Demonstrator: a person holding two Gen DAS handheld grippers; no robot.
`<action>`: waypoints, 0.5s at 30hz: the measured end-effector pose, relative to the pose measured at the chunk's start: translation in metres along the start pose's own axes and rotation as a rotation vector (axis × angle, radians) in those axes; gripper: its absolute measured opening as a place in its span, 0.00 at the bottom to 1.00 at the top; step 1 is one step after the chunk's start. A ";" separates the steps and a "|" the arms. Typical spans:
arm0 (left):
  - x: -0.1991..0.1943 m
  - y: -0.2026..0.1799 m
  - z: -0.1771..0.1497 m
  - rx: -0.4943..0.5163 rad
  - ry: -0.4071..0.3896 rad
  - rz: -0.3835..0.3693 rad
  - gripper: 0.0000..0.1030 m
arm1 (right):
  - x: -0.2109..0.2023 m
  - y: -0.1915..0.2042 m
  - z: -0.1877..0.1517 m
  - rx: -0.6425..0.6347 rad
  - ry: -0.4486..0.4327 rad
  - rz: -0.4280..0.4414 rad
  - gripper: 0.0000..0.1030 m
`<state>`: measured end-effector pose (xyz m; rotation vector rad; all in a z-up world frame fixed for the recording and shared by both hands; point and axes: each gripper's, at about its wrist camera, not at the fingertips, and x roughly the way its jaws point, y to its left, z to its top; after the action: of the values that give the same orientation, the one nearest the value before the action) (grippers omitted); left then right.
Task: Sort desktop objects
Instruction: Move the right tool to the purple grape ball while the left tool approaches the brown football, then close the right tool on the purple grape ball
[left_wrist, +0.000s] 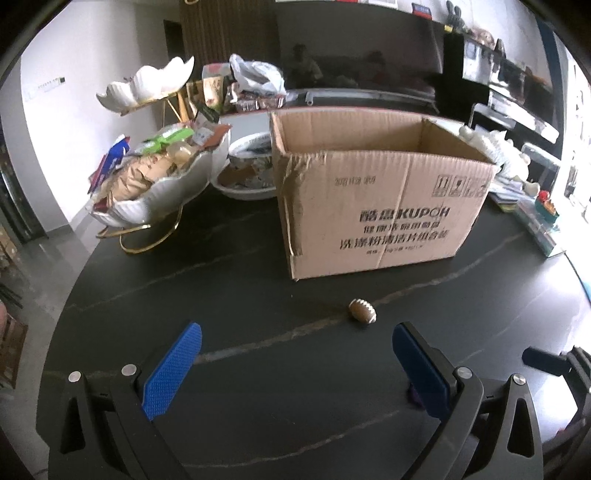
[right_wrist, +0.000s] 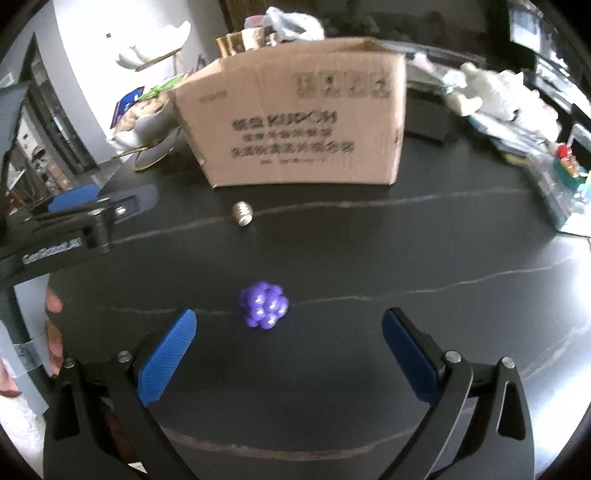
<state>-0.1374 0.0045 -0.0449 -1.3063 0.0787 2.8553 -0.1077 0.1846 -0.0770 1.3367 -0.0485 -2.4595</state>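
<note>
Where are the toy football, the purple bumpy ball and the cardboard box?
toy football (left_wrist: 362, 311), left wrist view, middle of its brown body.
purple bumpy ball (right_wrist: 263, 305), right wrist view, centre of its knobs.
cardboard box (left_wrist: 384, 218), left wrist view, printed front wall.

- The cardboard box (left_wrist: 384, 199) stands far centre on the counter (left_wrist: 258, 369), blocking the way beyond; its top is open.
- Heaped snack bowls (left_wrist: 159, 184) crowd the far left, just beside the box.
- Clutter (left_wrist: 532, 206) lines the right edge.
- Near the box, only a small football (left_wrist: 362, 311) and a purple ball (right_wrist: 263, 305) lie on open counter.
</note>
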 end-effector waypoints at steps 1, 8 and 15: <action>0.003 0.000 0.000 -0.004 0.012 -0.001 0.99 | 0.003 0.002 -0.001 -0.007 0.010 0.003 0.92; 0.015 0.008 0.000 -0.055 0.063 -0.035 0.99 | 0.020 0.019 -0.009 -0.068 0.033 -0.016 0.83; 0.023 0.001 -0.002 -0.027 0.079 -0.020 0.99 | 0.034 0.019 -0.004 -0.057 0.044 -0.009 0.82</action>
<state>-0.1514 0.0034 -0.0638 -1.4164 0.0270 2.7973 -0.1164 0.1564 -0.1034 1.3688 0.0379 -2.4187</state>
